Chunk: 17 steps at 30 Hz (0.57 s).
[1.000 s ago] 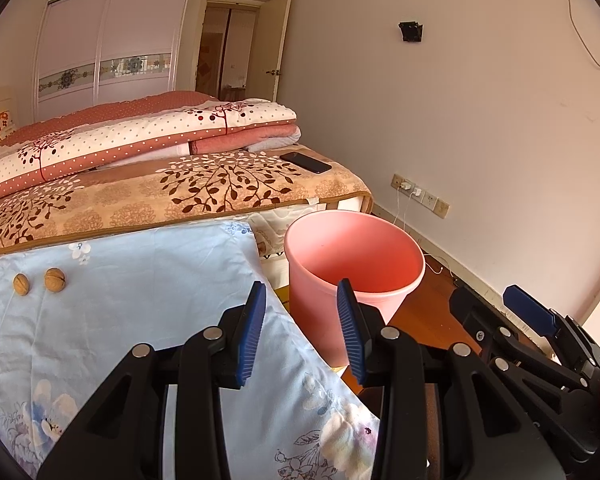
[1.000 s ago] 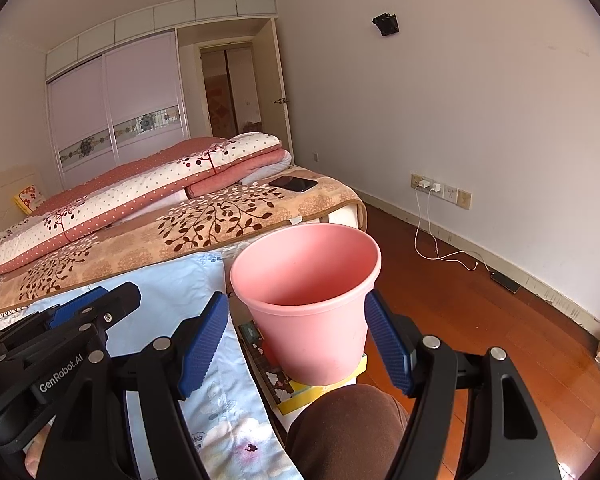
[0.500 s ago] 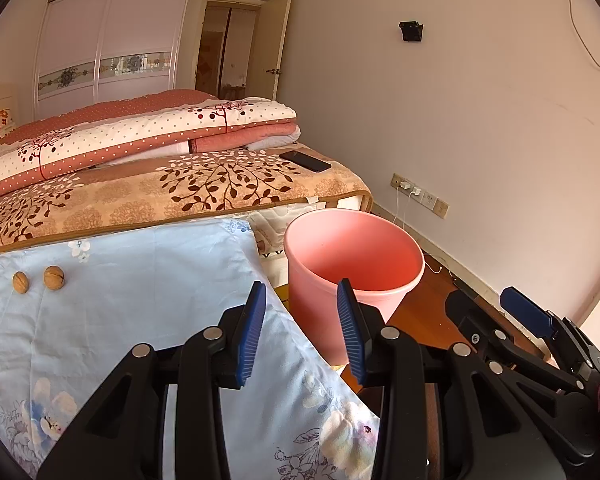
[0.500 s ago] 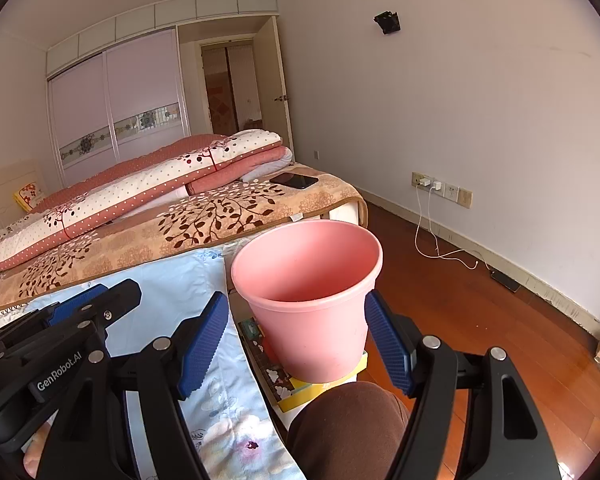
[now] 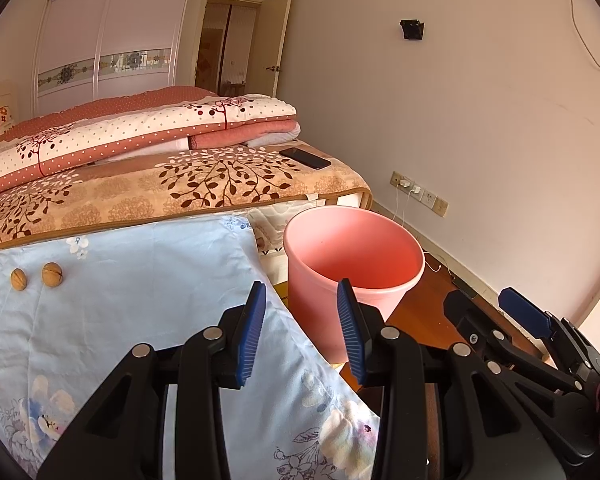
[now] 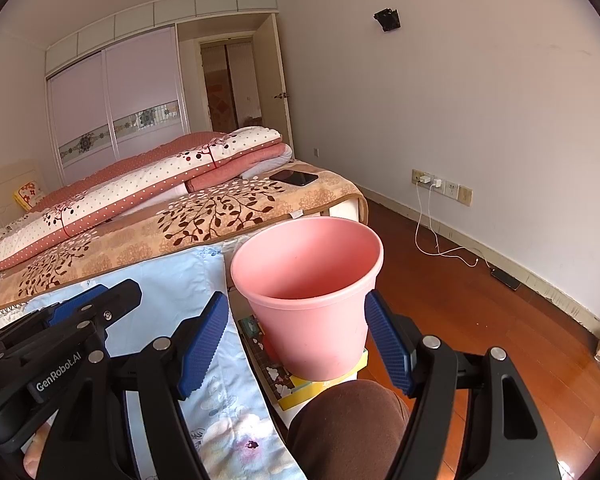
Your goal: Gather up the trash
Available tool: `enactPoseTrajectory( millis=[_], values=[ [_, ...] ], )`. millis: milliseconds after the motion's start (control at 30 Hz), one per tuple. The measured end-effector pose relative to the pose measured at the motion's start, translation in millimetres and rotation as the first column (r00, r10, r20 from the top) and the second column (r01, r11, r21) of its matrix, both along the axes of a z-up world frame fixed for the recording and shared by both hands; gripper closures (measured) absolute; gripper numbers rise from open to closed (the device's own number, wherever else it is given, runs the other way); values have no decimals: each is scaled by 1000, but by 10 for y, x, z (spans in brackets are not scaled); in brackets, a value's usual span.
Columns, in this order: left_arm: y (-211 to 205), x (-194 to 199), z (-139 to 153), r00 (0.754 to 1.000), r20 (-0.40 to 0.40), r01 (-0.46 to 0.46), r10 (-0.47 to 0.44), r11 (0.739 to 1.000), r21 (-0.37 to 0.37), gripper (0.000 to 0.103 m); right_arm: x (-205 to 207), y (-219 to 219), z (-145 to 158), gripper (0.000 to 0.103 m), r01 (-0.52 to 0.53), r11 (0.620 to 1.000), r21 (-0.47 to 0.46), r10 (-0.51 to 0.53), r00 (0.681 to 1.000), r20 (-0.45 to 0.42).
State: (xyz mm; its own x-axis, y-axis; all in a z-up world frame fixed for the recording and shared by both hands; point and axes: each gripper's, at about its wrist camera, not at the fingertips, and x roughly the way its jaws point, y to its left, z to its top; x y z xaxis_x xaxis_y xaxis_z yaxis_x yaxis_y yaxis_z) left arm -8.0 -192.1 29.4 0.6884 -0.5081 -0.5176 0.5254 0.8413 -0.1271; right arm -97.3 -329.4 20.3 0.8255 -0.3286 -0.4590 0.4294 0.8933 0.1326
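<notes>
— What have your tools got right now?

— Nothing. My left tool (image 5: 302, 328) hangs part-open over the blue flowered sheet (image 5: 140, 300), jaws apart with only air between them. My right tool (image 6: 296, 344) is spread wider, its jaws standing either side of the pink bin (image 6: 312, 292) without touching it, as far as I can tell.

— And the trash?

— Two walnuts (image 5: 36, 278) lie side by side on the sheet, well to the left of my left tool. I'd judge them light, hard and round — apt to roll or squirt out of the pads. I'd close across the widest part of one, gently, one at a time.

— The bin?

— Empty inside from what I see, thin plastic, probably light enough to tip if bumped. It sits on a yellow box (image 6: 320, 388) just off the sheet's right edge.

— Beyond that?

— The sheet covers a soft surface, so the nuts may sink a little. Behind it is the bed (image 5: 180, 192) with a folded quilt (image 5: 140, 136) and a phone (image 5: 305, 158), then the wardrobe (image 5: 108, 40) — and wooden floor (image 6: 480, 312) to the right.
</notes>
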Motion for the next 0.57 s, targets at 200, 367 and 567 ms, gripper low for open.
enactPoseTrajectory(
  millis=[200,367,567],
  values=[
    [3,-6,-11,1000,14,-3,3,1000,2,66,28,8,-15,34,-2,1000,0,2,1000,-9],
    [-4,16,-34,1000,-2,-3,3,1000,10,66,48,18,-33,34,-4,1000,-1,4,1000,-17],
    [4,53,-70,1000,-20,-6,7,1000,12,66,80,27,-56,34,-8,1000,-2,8,1000,-29]
  ],
)
